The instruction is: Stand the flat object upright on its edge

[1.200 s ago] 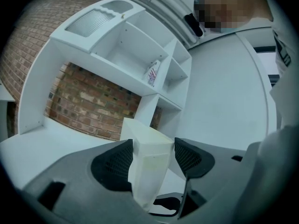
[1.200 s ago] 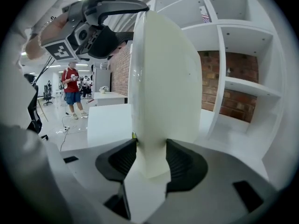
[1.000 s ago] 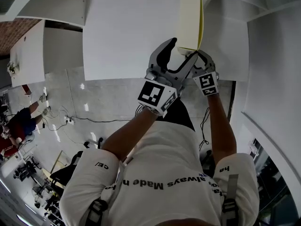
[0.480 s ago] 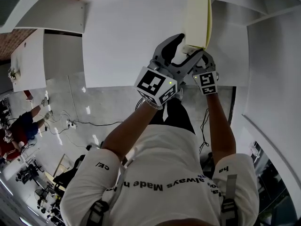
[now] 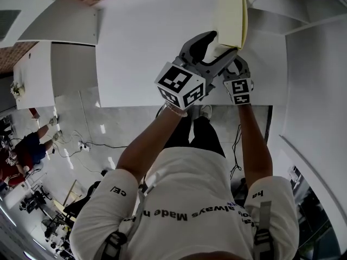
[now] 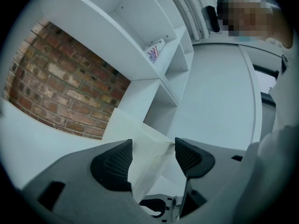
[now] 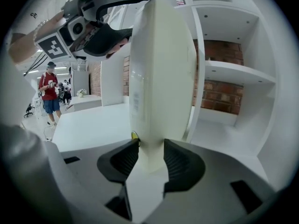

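Board: flat, cream, with a yellow strip along one long edge, standing tall and thin over the white table; its upper part runs out of the head view, and no view shows whether its lower edge touches the table. In the right gripper view the board rises straight up from between the jaws and fills the middle of the frame. Right gripper: at the board's lower end, jaws closing, one dark pad against each face. In the head view this right gripper sits just below the board's near corner. Left gripper: jaws wide apart, astride a corner of the board, which spans the gap from pad to pad; whether the pads press on it cannot be told. Seen from the right gripper, the left gripper reaches in at the board's upper left, one finger over its top, the other against its side. Surroundings: white shelves, brick wall, and a person in a red shirt standing well apart.
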Motion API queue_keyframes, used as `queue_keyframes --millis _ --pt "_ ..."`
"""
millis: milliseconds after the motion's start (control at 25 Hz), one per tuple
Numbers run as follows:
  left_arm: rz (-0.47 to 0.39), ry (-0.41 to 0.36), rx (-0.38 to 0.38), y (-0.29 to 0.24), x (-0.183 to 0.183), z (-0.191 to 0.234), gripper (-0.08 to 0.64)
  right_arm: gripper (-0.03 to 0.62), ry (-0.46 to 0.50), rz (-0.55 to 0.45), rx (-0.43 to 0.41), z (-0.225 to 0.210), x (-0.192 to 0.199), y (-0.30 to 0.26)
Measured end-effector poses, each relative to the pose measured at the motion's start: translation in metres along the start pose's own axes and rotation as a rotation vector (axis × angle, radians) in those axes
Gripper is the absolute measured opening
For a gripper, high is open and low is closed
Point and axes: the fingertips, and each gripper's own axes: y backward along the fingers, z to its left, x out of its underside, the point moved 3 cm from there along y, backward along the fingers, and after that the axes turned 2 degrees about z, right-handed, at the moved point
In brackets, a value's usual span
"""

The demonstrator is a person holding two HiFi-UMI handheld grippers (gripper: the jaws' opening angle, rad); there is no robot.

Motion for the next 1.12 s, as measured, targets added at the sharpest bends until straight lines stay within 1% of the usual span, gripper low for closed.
queue_keyframes --millis 160,440,640,840,1120 --pt "0.036 0.012 0.035 -0.019 -0.004 0.014 0.285 0.169 -0.029 0.013 0.046 -0.02 -0.002 -0.011" --pt "0.09 -0.02 0.064 -0.044 -0.009 0.036 0.285 0.163 -0.109 0.036 0.139 -0.044 -0.01 -0.03" --pt "0.137 -0.042 0.081 -0.058 -0.006 0.049 0.285 0.161 -0.151 0.041 0.185 -0.06 -0.015 -0.041" --pt "0.169 -0.063 0.084 -0.072 -0.001 0.062 0.285 0.161 -0.17 0.049 0.227 -0.075 -0.021 -0.052" --pt "0.191 -0.106 0.078 -0.092 -0.01 0.082 0.285 0.163 -0.182 0.064 0.26 -0.089 -0.031 -0.072"
